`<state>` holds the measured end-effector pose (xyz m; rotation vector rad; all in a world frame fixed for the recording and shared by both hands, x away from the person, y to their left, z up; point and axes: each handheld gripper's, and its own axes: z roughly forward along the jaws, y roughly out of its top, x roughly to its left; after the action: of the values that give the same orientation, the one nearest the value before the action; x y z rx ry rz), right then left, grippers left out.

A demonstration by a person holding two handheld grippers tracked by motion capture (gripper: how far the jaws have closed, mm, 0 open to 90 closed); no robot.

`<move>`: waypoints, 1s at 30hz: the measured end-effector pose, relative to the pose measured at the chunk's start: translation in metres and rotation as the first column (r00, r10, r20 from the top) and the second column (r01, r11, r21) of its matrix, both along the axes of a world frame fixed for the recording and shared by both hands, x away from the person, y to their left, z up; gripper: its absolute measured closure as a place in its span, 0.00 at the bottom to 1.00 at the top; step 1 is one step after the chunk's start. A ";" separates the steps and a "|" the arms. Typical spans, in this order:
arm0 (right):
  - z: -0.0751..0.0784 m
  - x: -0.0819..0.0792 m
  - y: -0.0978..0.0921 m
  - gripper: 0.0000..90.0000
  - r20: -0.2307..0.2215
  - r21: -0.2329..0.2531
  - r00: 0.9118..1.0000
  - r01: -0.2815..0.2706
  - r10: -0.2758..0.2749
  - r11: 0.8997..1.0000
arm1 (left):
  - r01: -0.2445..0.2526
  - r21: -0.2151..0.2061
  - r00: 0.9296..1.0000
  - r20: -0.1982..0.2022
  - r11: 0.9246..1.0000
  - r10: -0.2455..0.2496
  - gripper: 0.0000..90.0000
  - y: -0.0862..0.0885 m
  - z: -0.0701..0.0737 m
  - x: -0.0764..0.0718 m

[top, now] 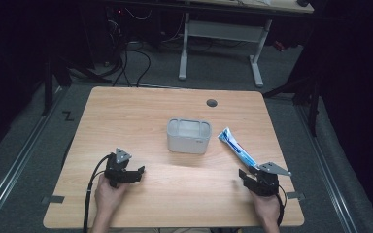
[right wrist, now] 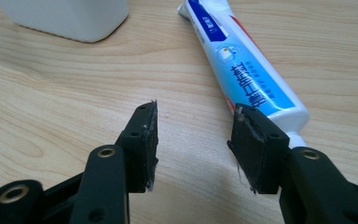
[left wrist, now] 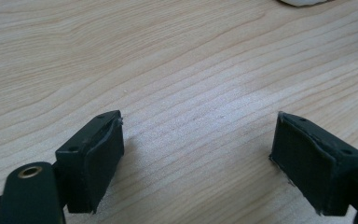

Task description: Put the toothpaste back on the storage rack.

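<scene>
A white and blue toothpaste tube [top: 236, 148] lies flat on the wooden table [top: 141, 111], to the right of a white rectangular container [top: 189, 135]. My right gripper [top: 248, 177] rests low at the front right, open, its jaws apart over bare wood. In the right gripper view the tube [right wrist: 242, 60] runs away from the right jaw, its cap end just behind that jaw, and my right gripper [right wrist: 193, 135] holds nothing. My left gripper [top: 137, 173] sits at the front left, open. Its jaws stand wide over bare wood in the left gripper view [left wrist: 198, 140].
The white container [right wrist: 70, 16] stands ahead and left of the right gripper. A round cable hole [top: 211, 103] sits near the table's far edge. Beyond the table is a grey floor with cables and a white desk frame [top: 221, 43].
</scene>
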<state>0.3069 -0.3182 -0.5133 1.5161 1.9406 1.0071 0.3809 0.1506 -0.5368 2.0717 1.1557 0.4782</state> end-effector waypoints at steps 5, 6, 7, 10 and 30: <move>0.003 -0.002 -0.002 0.58 0.010 -0.003 1.000 0.002 -0.002 1.000 | 0.000 0.000 1.000 0.000 1.000 0.000 0.19 0.000 0.000 0.000; 0.003 -0.002 -0.002 0.58 0.010 -0.003 1.000 0.002 -0.002 1.000 | 0.000 0.000 1.000 0.000 1.000 0.000 0.19 0.000 0.000 0.000; 0.004 -0.002 -0.003 0.58 0.010 0.000 1.000 0.004 -0.004 1.000 | 0.000 0.000 1.000 0.000 1.000 0.000 0.19 0.000 0.000 0.000; 0.006 -0.002 -0.005 0.58 0.020 -0.004 1.000 0.004 -0.004 1.000 | 0.000 0.000 1.000 0.000 1.000 0.000 0.19 0.000 0.000 0.000; 0.032 0.019 -0.008 0.58 0.043 -0.046 0.999 -0.002 0.004 0.999 | -0.002 -0.001 1.000 0.001 1.000 0.002 0.19 0.000 0.000 0.000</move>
<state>0.3258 -0.3262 -0.4814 1.4555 1.9237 0.9816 0.3807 0.1508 -0.5369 2.0694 1.1576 0.4796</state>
